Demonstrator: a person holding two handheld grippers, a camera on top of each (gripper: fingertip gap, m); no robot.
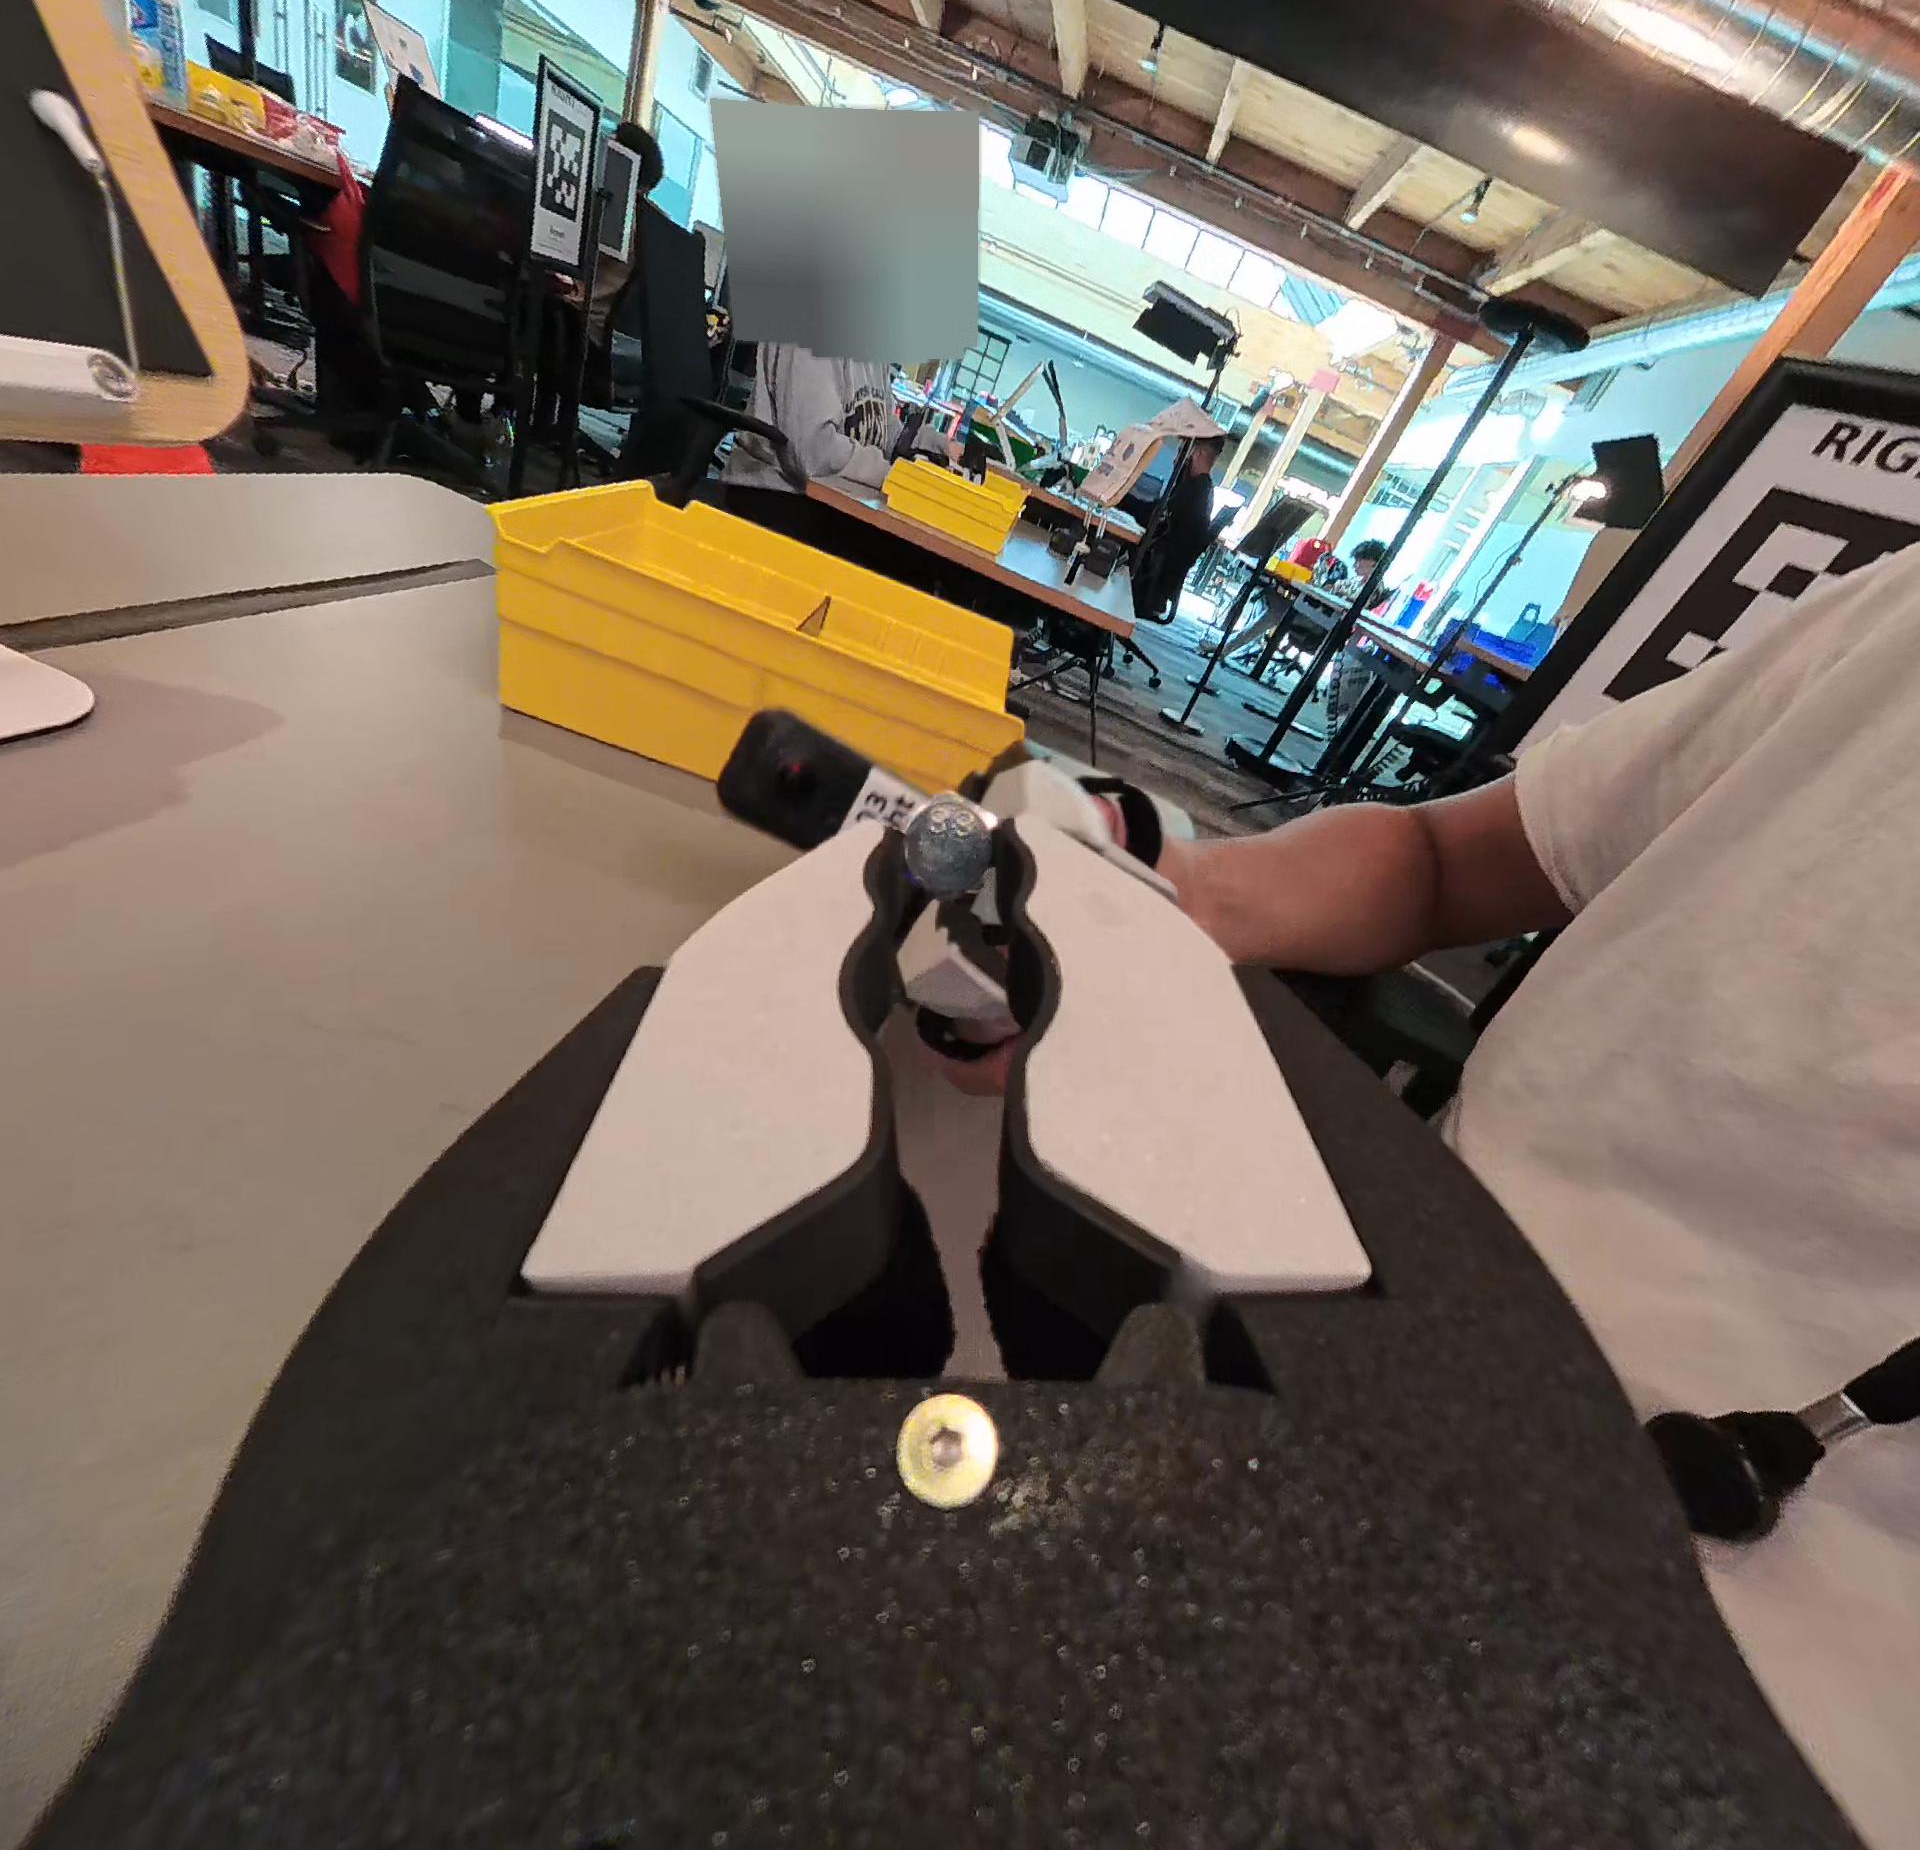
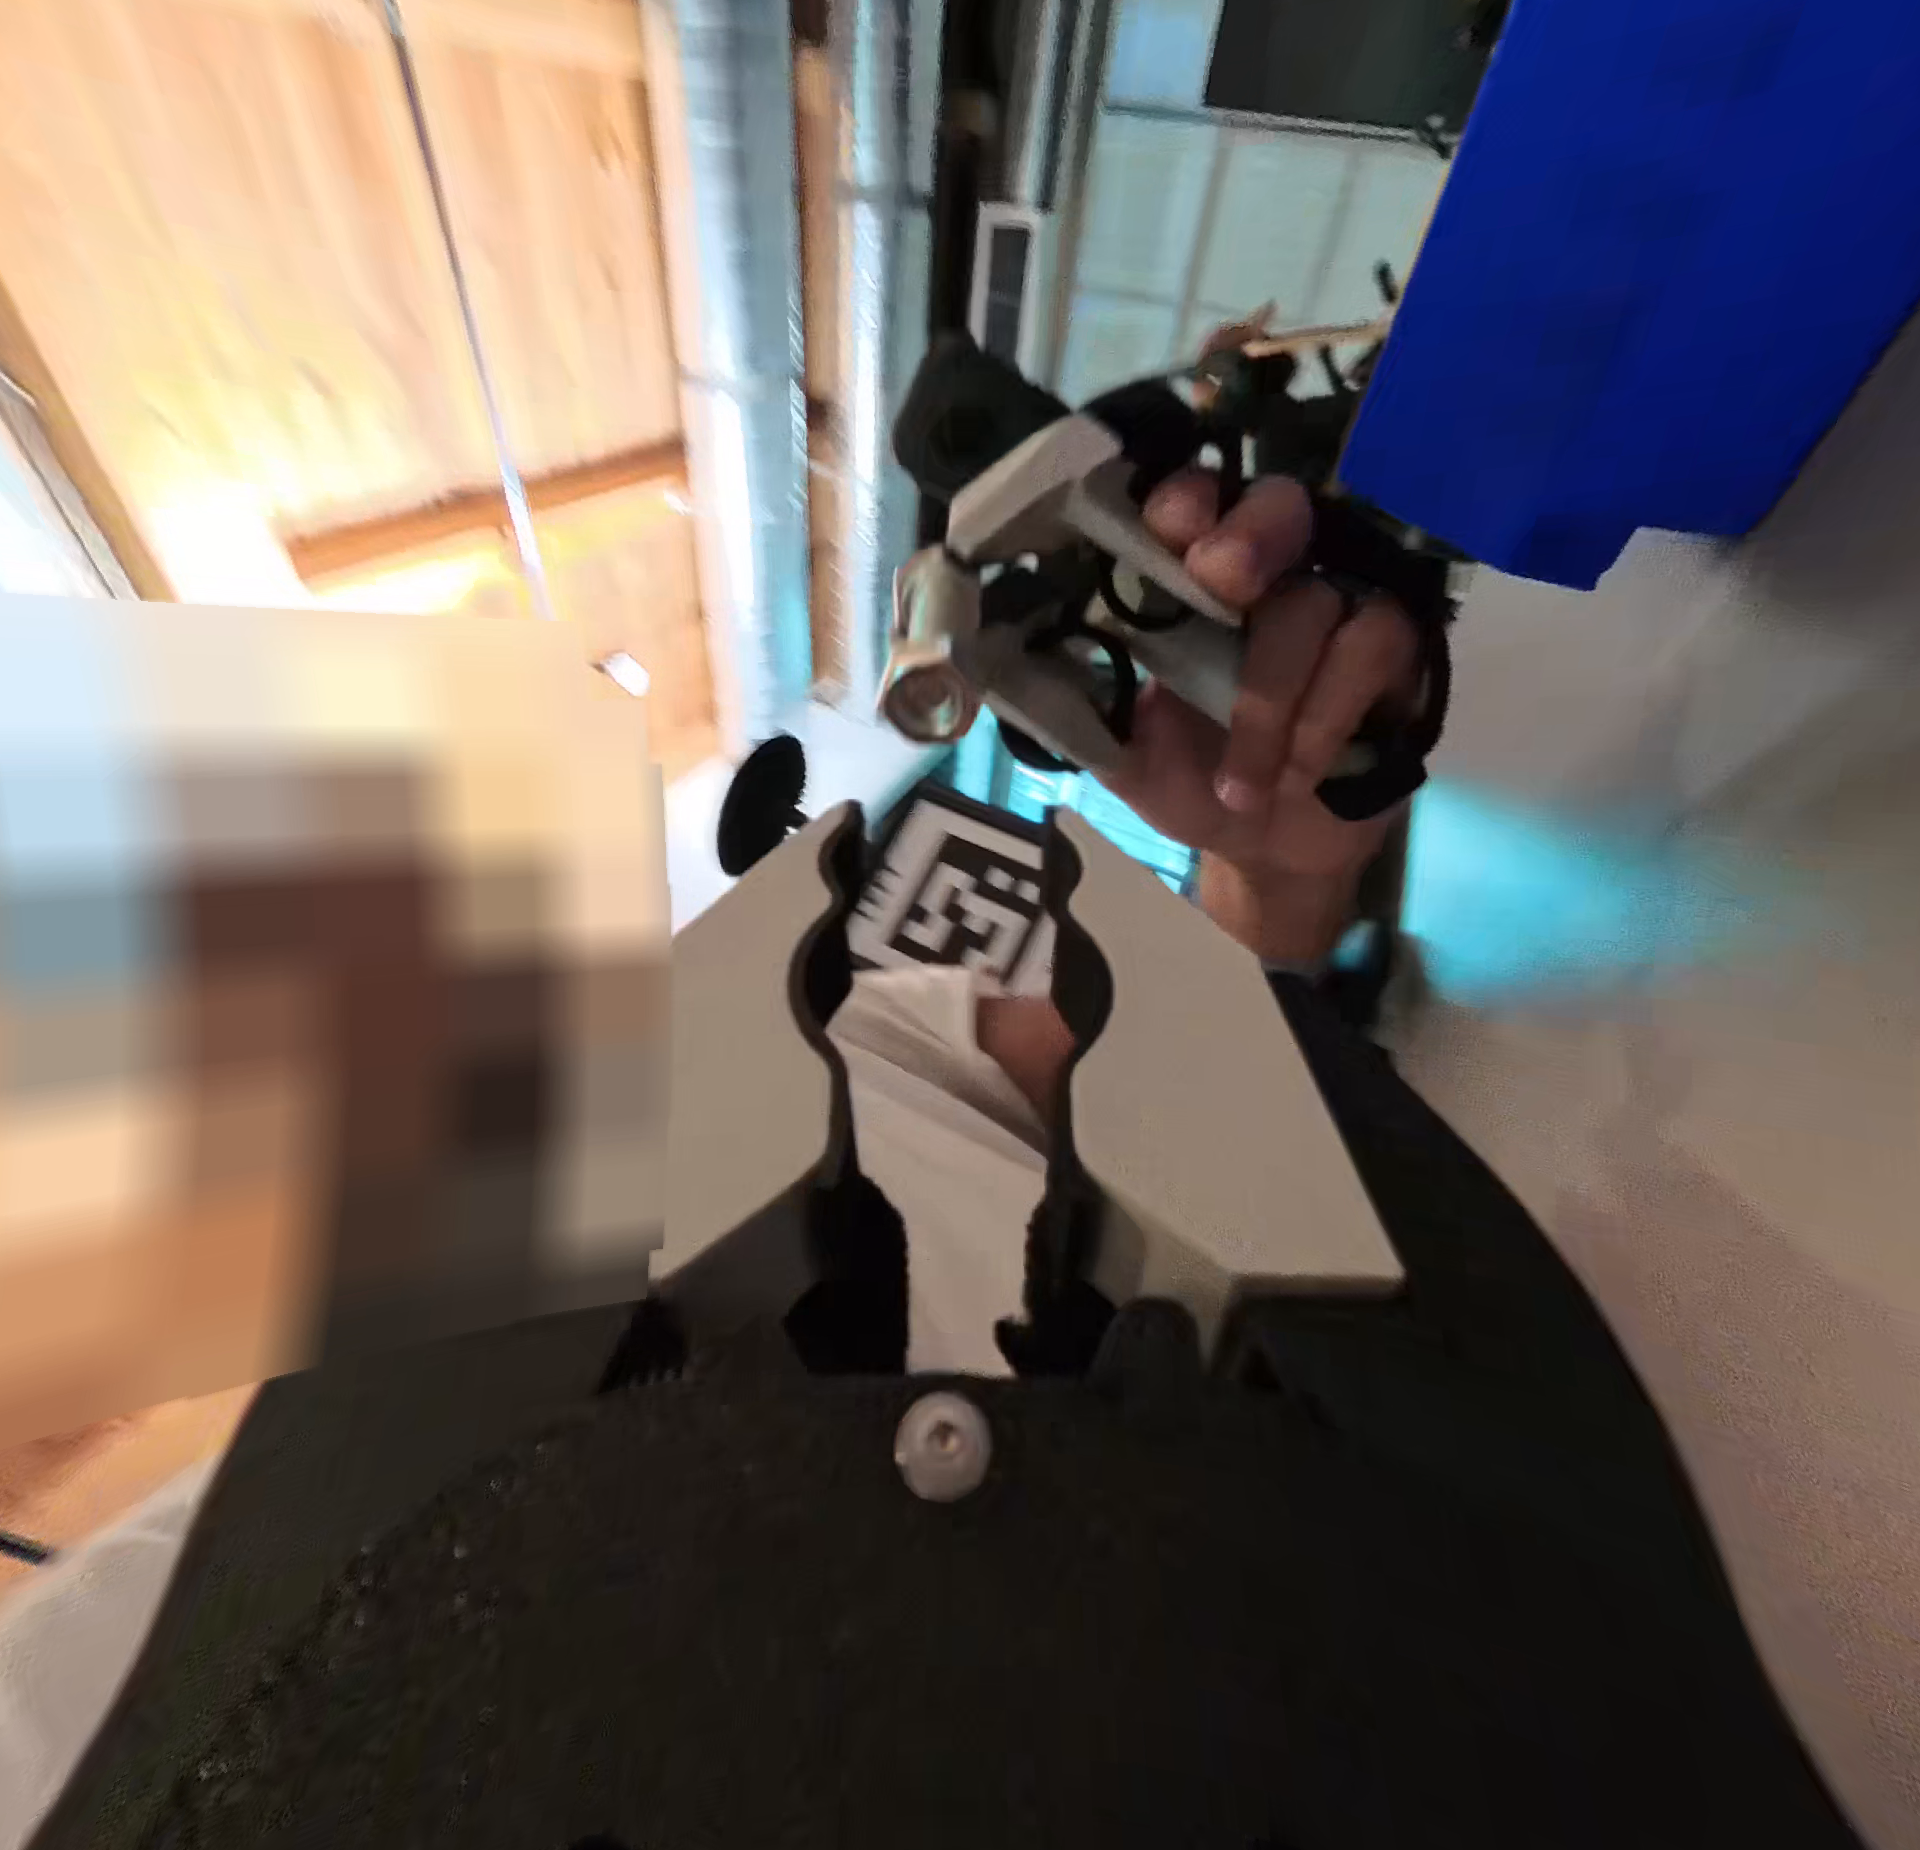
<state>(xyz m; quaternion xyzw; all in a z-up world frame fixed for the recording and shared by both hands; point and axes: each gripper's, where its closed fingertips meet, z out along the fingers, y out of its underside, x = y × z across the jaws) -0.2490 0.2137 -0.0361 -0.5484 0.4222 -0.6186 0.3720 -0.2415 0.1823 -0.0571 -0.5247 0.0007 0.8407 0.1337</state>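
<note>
Now the left gripper (image 1: 948, 865) is clamped on a steel bolt (image 1: 945, 850), its round head facing the camera and a nut (image 2: 920, 704) on the far end, held in the air above the table (image 1: 312, 917) near a yellow bin (image 1: 727, 647). The right gripper (image 2: 956, 844) stands open and empty, aimed upward, well apart from the bolt. With only the tips pinching a smooth shank, the bolt could likely twist or slip out.

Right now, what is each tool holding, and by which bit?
The left tool grips a silver bolt with its fingertips, seemingly by the shank behind the head. The right tool is open, holding nothing.
</note>
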